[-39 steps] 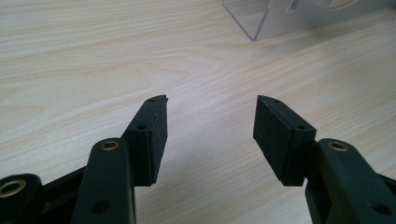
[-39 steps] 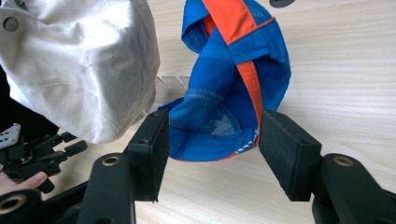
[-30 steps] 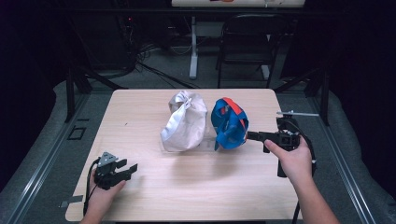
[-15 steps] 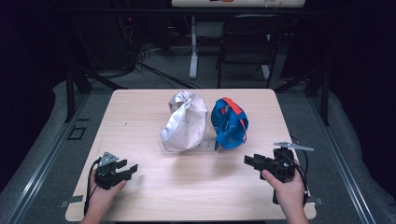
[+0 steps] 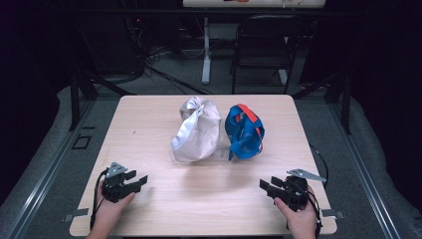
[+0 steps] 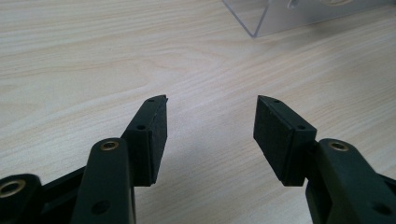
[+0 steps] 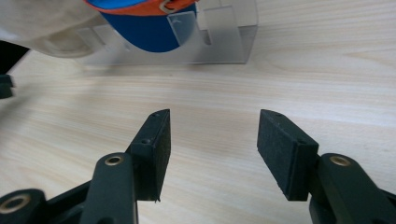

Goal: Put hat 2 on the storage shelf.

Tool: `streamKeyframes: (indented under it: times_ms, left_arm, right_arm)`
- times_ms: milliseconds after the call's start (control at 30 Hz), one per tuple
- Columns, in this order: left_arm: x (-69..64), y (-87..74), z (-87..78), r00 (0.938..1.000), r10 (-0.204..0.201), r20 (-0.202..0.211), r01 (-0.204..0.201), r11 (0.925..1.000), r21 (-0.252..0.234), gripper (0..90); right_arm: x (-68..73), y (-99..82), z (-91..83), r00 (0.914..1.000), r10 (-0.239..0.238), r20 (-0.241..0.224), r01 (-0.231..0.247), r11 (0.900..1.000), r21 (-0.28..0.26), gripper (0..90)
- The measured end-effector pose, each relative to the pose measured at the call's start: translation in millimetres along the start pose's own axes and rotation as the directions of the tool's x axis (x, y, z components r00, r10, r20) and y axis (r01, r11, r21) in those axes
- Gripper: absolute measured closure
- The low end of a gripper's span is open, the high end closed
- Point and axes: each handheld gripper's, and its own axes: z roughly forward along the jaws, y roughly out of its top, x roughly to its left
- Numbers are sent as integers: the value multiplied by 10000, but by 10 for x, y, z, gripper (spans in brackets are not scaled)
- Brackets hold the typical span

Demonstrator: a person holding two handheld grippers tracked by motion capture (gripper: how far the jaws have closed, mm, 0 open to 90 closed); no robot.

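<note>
Two sets of jaws, both standing apart with nothing but bare wood between the pads. On the left gripper point(image 6: 211, 105), wide and idle, lying low over the worktop point(image 5: 149, 124) at the lower left of the high view, wrapped by the left hand point(image 5: 107, 211). On the right gripper point(image 7: 214, 114), just been opening, likewise nothing between them, low at the lower right of the high view in the right hand point(image 5: 301, 219), tips turned toward the frame's centre. Further out, in the middle of the high view and well apart from either gripper: a white cap point(image 5: 196, 130) and, just beside it to the right, a blue cap point(image 5: 245, 132) with orange trim, both perched on a clear stand point(image 7: 224, 42) and neither one touched. Judged from this: a waiting pose, no grasp begun, both caps on their stand. Next, probably a reach up-frame toward a cap, the blue one being nearer the right gripper and the white one nearer the left. Needed for that: a lift off the wood, jaws kept wide on the approach, then a pinch on a brim or firm seam rather than loose crown fabric. Worth minding as well: a light, see-through stand, easy to nudge or tip.
</note>
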Motion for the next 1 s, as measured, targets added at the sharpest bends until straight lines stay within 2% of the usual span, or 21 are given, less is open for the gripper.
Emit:
streamKeyframes:
  times_ms: [100,267,533,667,867,1000]
  left_arm:
    - [-6,-4,8,10000,-5,40,5,10000,47,452]
    - [-18,-7,25,10000,-42,50,42,10000,19,452]
    - [-52,-12,46,9999,73,155,-75,9999,122,452]
    - [-66,-15,69,9997,89,237,-93,9998,173,452]
    - [-72,-16,78,9996,136,267,-142,9996,227,452]
    - [-86,-15,70,9995,139,278,-145,9997,205,452]
  right_arm:
    - [3,-31,48,9999,-64,125,66,9998,-186,442]
    - [73,-78,134,9979,-626,190,632,9974,-332,446]
    - [136,-140,256,9957,-928,-53,929,9957,62,457]
    - [177,-153,272,9912,-1304,210,1303,9915,71,449]
    - [162,-154,278,9922,-1233,188,1233,9924,9,444]
    - [135,-155,270,9951,-986,94,986,9951,43,444]
